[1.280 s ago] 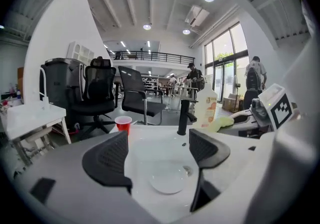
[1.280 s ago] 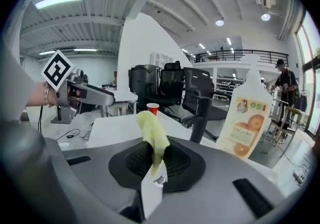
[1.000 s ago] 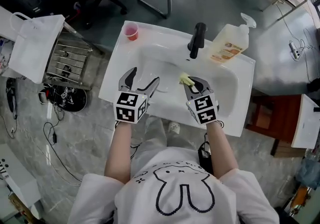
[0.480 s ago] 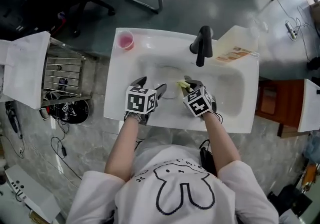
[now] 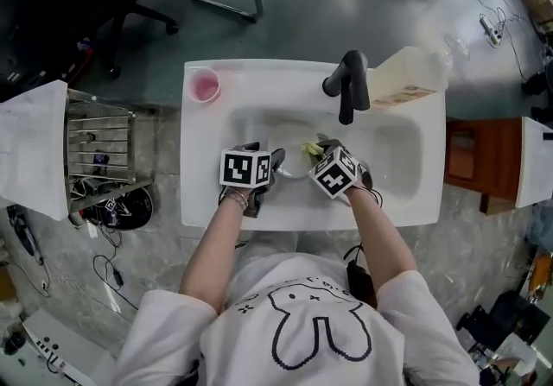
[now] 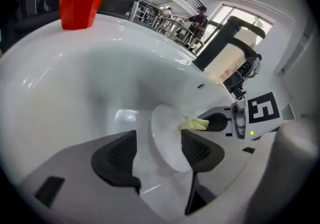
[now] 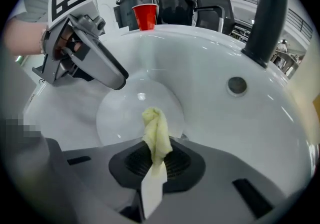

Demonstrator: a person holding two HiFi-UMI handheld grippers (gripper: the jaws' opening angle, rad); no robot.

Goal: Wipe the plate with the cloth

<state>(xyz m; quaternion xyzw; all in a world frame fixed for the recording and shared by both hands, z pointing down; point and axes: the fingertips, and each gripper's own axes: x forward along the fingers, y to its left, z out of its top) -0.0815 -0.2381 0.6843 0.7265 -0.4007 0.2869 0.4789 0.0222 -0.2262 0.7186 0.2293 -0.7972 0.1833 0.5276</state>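
A white plate (image 5: 292, 161) lies in the white sink basin (image 5: 397, 160). My left gripper (image 5: 273, 161) reaches down to its left edge. In the left gripper view the plate's rim (image 6: 167, 135) stands between the two pads of this gripper (image 6: 160, 155). Its jaws have just been closing, but a gap still shows on the left side, so it is open. My right gripper (image 5: 320, 151) is shut on a twisted yellow cloth (image 7: 156, 133), whose tip hangs just over the plate (image 7: 135, 113). The cloth (image 6: 195, 124) also shows in the left gripper view.
A black faucet (image 5: 350, 86) stands over the back of the basin, with a soap dispenser bottle (image 5: 415, 78) to its right. A red cup (image 5: 205, 84) sits on the rim at the back left. A wire rack (image 5: 99, 147) stands left of the sink.
Both grippers have sunk from above the front rim into the basin and tilted downward. The left jaws have narrowed around the plate's edge. The cloth has come down to the plate.
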